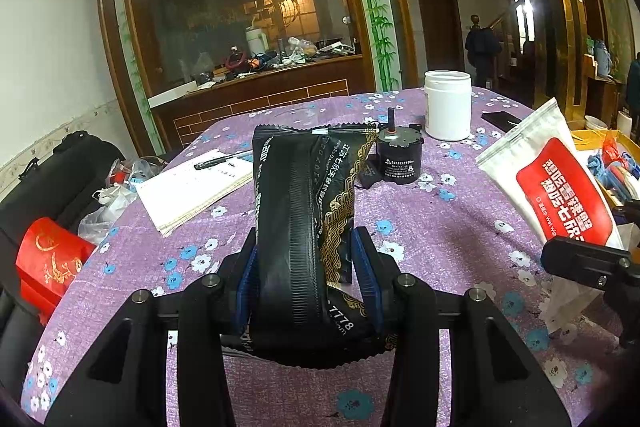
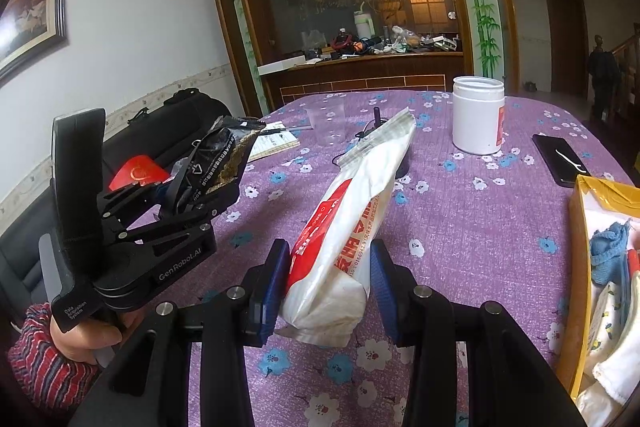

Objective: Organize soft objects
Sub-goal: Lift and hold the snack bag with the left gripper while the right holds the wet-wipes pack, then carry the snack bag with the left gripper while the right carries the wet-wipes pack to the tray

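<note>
Left tongs (image 1: 306, 283) pinching black pack (image 1: 304, 227) between blue pads (image 1: 244, 287), holding it upright above purple floral counter (image 1: 440, 235). Showing again in right view: left tongs (image 2: 208, 183) off to the left, gripping black pack (image 2: 218, 155), with a hand (image 2: 86, 335) and striped sleeve (image 2: 44, 363) on the handle below.

Right tongs (image 2: 330, 287) squeezing white wipes pack (image 2: 348, 227), red label facing left, pack tilting up and away over the counter. Appearing in left view at right edge as white wipes pack (image 1: 552, 187), leaning.

Sitting at right, near right tongs: yellow box (image 2: 580, 247) holding blue cloth (image 2: 608, 251) and other soft white pieces.

Lying further out: papers (image 1: 192, 191) with pen (image 1: 224, 159) to the left, small black motor (image 1: 400, 157) just behind black pack, phone (image 2: 560, 161) near the right edge, clear cup (image 2: 326, 125) mid-counter.

Standing toward the far side: white jar (image 1: 447, 105), upright.

Resting beyond the counter's left edge: red bag (image 1: 48, 259) on a dark sofa (image 1: 48, 179).
</note>
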